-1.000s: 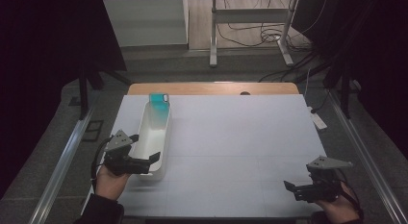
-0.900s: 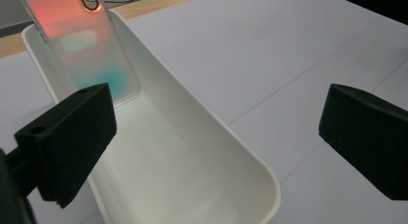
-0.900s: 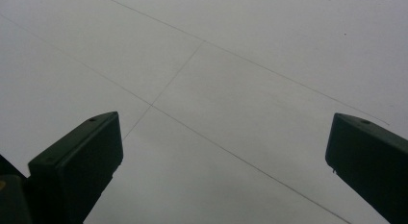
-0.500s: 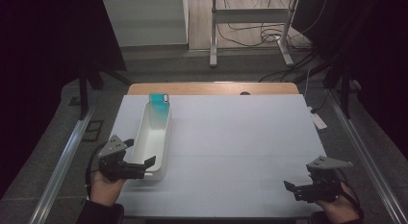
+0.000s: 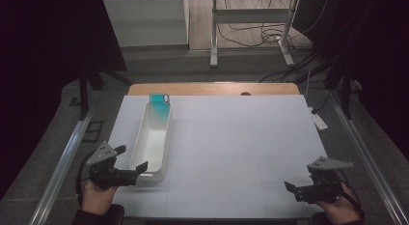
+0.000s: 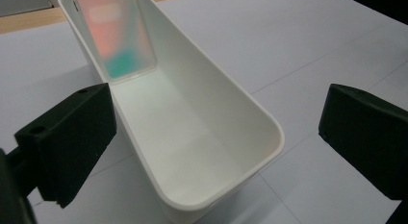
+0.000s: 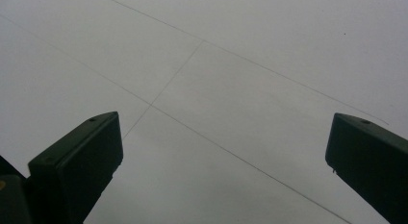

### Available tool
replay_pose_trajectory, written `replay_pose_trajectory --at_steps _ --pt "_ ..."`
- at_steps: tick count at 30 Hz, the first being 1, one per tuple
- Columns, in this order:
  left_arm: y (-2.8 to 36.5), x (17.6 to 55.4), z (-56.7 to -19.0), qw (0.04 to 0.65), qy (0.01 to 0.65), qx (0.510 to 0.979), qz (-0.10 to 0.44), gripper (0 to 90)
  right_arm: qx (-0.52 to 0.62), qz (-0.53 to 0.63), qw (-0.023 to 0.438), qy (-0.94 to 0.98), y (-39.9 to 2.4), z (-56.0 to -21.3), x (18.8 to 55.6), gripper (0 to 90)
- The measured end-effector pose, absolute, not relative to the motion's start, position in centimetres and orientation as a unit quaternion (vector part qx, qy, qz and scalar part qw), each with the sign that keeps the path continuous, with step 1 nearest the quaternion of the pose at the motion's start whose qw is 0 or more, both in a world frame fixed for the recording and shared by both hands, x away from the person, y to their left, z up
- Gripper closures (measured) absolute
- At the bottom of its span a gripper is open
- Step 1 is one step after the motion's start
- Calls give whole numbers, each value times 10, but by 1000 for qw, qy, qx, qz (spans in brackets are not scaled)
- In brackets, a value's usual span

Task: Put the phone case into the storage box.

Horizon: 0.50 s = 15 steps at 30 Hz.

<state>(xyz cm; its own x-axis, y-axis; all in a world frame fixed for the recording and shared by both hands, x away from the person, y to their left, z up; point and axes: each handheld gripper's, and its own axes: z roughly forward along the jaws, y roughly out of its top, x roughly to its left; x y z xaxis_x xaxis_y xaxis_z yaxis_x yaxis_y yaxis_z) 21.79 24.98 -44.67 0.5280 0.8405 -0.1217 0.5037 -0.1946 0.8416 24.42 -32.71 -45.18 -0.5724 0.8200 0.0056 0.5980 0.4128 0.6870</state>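
Observation:
A long white tray (image 5: 153,138) lies lengthwise on the left part of the white table (image 5: 241,138). A flat teal object (image 5: 159,103) leans against the inside of its far end; in the left gripper view this flat object (image 6: 118,36) looks orange and teal and blurred. My left gripper (image 5: 131,158) hovers at the tray's near end, open; the tray's near wall (image 6: 250,118) sits between the spread jaws, which do not touch it. At the near right my right gripper (image 5: 300,180) is open over bare table, as the right gripper (image 7: 223,156) view shows.
A wooden table edge (image 5: 212,88) runs behind the white surface. Metal rails (image 5: 62,162) flank the table on both sides. A white power strip (image 5: 319,121) lies off the right edge. Stand legs and cables (image 5: 251,32) are on the floor beyond.
My left gripper has drawn back toward the person and slightly left, away from the tray's near end. The right gripper has stayed put.

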Motion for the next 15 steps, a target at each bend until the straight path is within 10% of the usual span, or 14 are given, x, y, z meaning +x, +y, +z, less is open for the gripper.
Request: replay_pose_trajectory --at_steps 15 --pt "255 205 -449 444 454 749 190 2 431 327 170 824 -327 -452 244 0"
